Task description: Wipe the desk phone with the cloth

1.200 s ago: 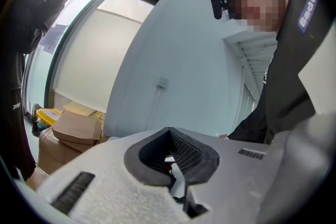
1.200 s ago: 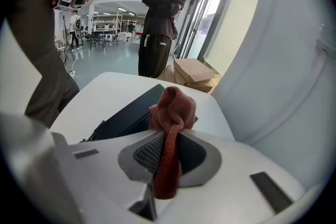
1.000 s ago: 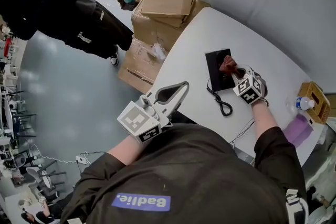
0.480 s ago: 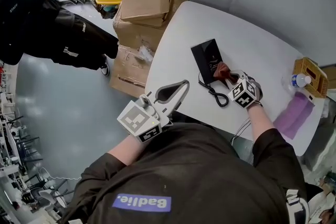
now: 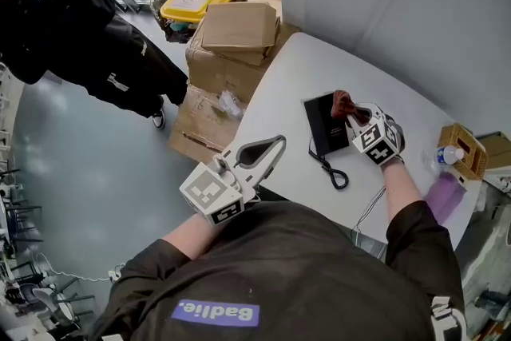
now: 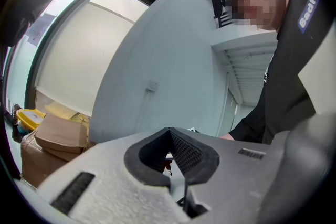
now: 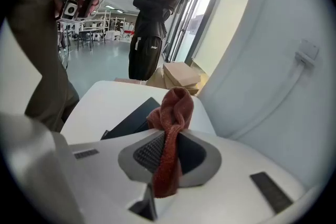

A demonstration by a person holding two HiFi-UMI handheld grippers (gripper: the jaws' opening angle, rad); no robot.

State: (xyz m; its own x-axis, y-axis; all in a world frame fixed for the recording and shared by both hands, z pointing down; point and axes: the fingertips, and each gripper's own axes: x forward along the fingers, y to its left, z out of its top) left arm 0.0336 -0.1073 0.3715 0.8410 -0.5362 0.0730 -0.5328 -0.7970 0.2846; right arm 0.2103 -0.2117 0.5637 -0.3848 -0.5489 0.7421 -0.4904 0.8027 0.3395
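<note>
Right tool point(image 5: 354, 113) clamped on the red cloth point(image 5: 343, 102), bunched at the far right corner of the black phone point(image 5: 323, 128) on the tabletop point(image 5: 279, 88); left tool point(image 5: 271, 146) closed, empty, well short of the phone; wiping judged under way, most of its face left.

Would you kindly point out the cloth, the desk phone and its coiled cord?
cloth point(image 7: 173, 107): right gripper view, bunched fold at its top.
desk phone point(image 5: 323, 126): head view, middle of its dark top.
coiled cord point(image 5: 327, 162): head view, midway along the coil.
</note>
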